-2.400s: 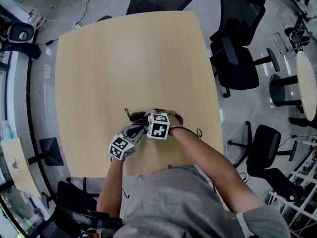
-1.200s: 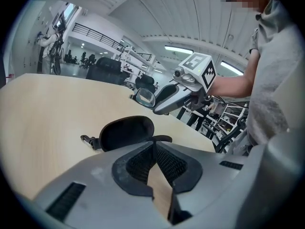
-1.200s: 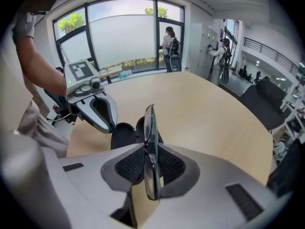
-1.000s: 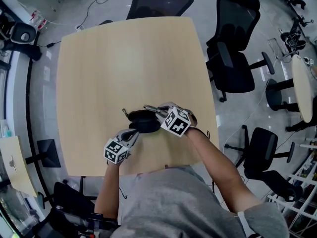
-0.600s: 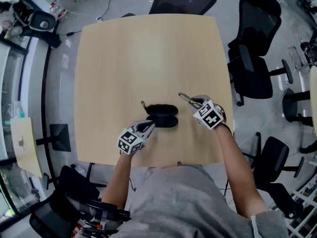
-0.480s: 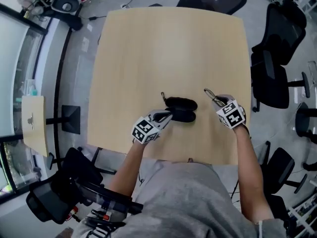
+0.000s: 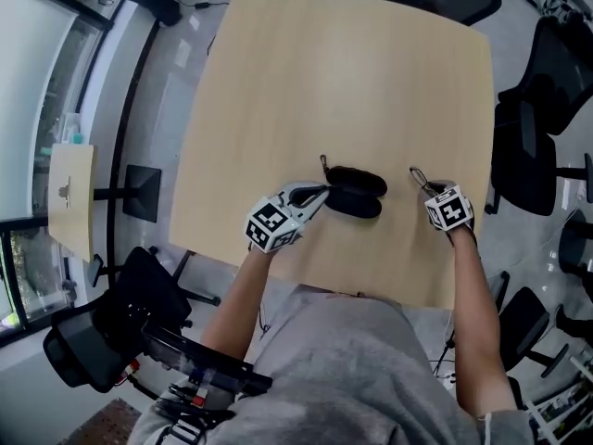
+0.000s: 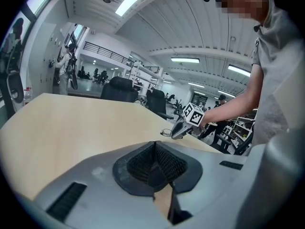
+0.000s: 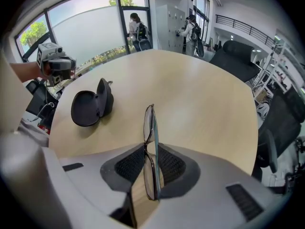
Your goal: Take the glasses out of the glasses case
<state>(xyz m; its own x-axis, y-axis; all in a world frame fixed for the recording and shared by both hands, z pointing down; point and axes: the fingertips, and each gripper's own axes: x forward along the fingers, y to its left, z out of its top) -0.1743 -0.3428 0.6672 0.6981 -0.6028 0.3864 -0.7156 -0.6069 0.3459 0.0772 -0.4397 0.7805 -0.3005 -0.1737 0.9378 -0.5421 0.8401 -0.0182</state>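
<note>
The black glasses case lies open on the wooden table, its lid tipped up; it also shows in the right gripper view as the case. My right gripper is to the right of it, near the table's right edge. It is shut on the thin-framed glasses, held edge-on between the pads and pointing steeply down. The glasses also show from the left gripper view. My left gripper is at the case's left end, its jaws together with nothing between them.
Black office chairs stand close beyond the table's right edge, with more at the far side. A small pale side table stands on the floor to the left. The person's torso fills the near side.
My right gripper has carried the glasses rightwards, away from the case, and lower towards the table. My left gripper has stayed at the case's left end and risen a little.
</note>
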